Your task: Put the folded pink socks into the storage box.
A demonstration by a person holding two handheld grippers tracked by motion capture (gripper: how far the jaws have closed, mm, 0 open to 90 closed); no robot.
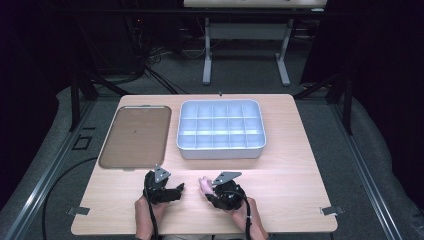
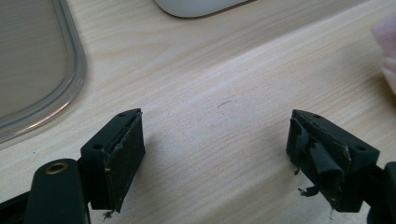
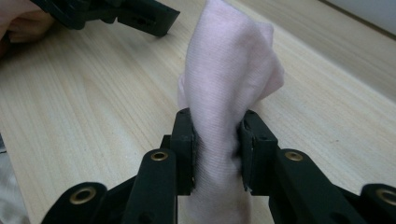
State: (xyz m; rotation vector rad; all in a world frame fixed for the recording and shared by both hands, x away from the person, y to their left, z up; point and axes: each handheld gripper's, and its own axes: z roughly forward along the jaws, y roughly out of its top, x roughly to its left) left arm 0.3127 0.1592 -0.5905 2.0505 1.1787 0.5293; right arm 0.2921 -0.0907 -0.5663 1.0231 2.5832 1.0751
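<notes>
While my right gripper (image 1: 209, 191) rests low and centre in the high view, its fingers (image 3: 184, 149) are clamped on a pale pink cloth (image 3: 229, 93). In the right gripper view the cloth fills the gap between the pads and stands up from them through the middle of the frame, bunched and folded at its top, with a tail running down to the bottom edge. From above, the cloth (image 1: 204, 184) shows as a small pink lump just left of the right gripper, over the tabletop (image 1: 290, 200).

My left gripper (image 1: 179, 189) lies just to the left of it, near but apart, low in the high view. Its fingers (image 2: 119, 158) stand wide apart with bare wood between them, holding nothing; the pad on the right one (image 2: 322, 163) is torn and peeling.

Higher in the high view, a brown tray (image 1: 135, 136) lies left of centre and a white bin (image 1: 221, 150), split into many compartments, sits just beside it at centre. Both are well apart from my grippers.
</notes>
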